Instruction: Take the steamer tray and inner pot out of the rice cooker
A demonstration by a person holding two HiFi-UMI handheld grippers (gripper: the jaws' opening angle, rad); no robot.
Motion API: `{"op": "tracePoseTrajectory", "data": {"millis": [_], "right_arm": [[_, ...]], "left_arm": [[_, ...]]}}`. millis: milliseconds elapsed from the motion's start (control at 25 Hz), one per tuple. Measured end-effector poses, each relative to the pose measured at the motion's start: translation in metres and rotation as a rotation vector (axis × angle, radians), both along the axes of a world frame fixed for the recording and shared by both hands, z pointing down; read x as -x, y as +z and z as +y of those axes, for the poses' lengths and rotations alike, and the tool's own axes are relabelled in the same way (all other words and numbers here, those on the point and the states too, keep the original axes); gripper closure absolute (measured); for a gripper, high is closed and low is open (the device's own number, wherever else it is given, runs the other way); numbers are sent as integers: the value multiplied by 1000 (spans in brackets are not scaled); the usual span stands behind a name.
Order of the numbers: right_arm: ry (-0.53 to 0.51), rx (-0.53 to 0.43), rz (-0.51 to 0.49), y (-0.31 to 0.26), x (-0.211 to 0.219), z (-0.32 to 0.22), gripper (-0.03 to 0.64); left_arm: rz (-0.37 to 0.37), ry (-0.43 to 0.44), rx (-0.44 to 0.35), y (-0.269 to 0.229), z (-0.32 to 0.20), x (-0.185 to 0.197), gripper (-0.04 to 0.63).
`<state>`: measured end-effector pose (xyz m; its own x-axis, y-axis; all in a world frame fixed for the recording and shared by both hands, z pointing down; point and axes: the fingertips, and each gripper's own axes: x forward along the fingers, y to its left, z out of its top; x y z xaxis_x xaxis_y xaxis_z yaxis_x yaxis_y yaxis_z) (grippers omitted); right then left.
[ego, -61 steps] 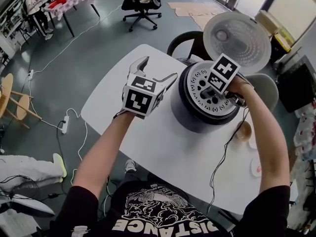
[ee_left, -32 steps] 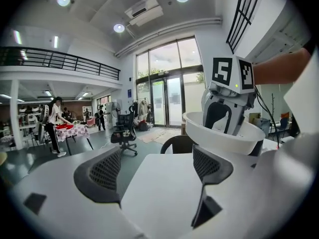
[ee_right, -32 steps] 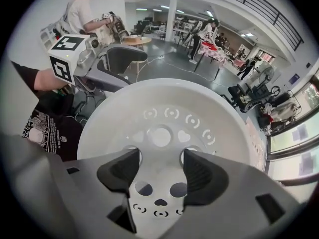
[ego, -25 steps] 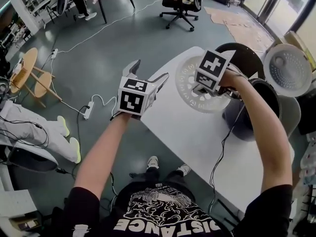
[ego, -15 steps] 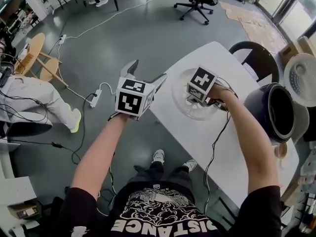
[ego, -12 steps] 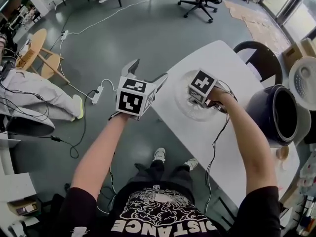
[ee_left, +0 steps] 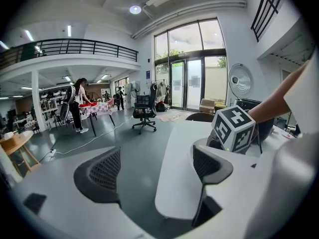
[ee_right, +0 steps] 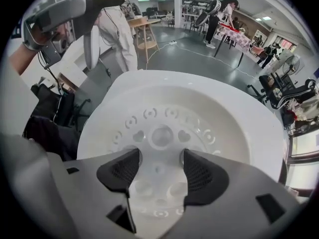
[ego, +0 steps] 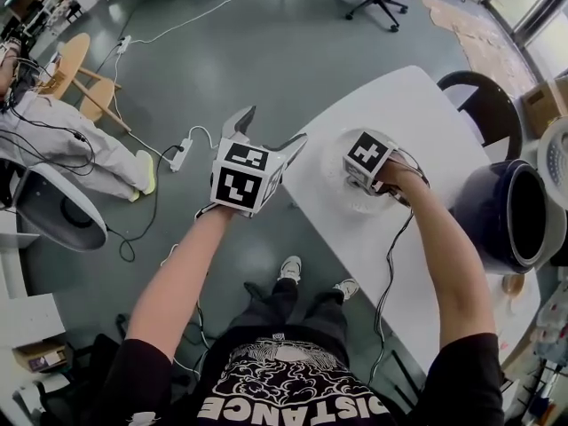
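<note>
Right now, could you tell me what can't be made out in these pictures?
Head view: the inside of the rice cooker is too dark to show an inner pot.
Head view: the cooker lid is cut off by the right edge.
Whether the steamer tray touches the table: the right gripper and tray hide its underside.

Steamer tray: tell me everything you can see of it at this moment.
The steamer tray is a round, shallow dish of white, slightly translucent-looking plastic with a raised rim. Its floor has round holes, heart-shaped cutouts and ringed marks around a central disc. It is upright over one end of the white table, outside the rice cooker. The right tool clamps its centre; table contact is unclear.
</note>
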<state>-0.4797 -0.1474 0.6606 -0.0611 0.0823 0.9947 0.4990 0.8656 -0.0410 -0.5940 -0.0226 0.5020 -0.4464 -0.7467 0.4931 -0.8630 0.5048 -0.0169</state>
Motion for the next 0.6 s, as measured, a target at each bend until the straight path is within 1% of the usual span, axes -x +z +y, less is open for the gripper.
{"op": "tracePoseTrajectory", "data": {"millis": [240,320,400,440,600], "right_arm": [[31,0,-22,-1,0,-4,317],[40,-28,-29,-5,-2,-7,316],[26,-77,-57,-12,-4,-15,316],[28,-81,-70,-16,-6,-17,314],[58,-55,-133,-44,-19,-12,316]], "left_arm": [[4,8,-3,0,-7,-7,155],[2,13,-3,-2,-10,-10,155],[-3,18,-7,-7,-13,-15,155],[-8,21,-10,-10,-14,-18,155],[-32,31,-33,-32,-14,-34,155]]}}
